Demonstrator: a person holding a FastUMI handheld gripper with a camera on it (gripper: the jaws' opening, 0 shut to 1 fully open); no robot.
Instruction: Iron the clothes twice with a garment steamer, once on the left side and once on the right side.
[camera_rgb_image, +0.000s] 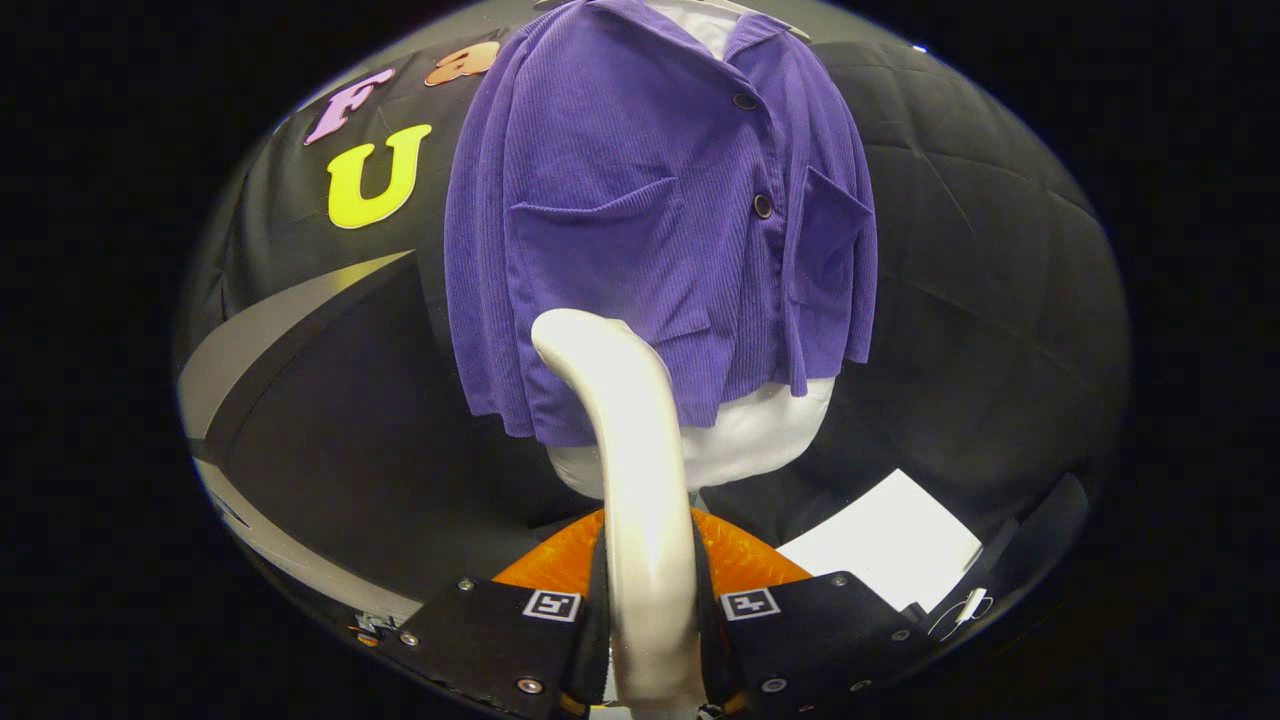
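Purple ribbed cloth makes up a short jacket (660, 230) that hangs on a white dress form (745, 440), straight ahead of the gripper (650, 640). The jacket has a collar at the top, a row of dark buttons (762, 206) running down its front, and a patch pocket (595, 265) on each side of that row. Its hem ends above the bottom of the dress form, whose white rounded base shows below the cloth.

The gripper's two fingers are pressed against a cream-coloured steamer handle (640, 480), one finger on each side, pinching it between them. The handle rises from between the fingers and curves forward, and its rounded end lies in front of the jacket's lower hem, left of the buttons. Whether it touches the cloth cannot be told.

An orange object (745, 560) sits just beyond the fingers, behind the handle. A white sheet (885, 545) lies on the dark surface to the right of it, below the dress form.
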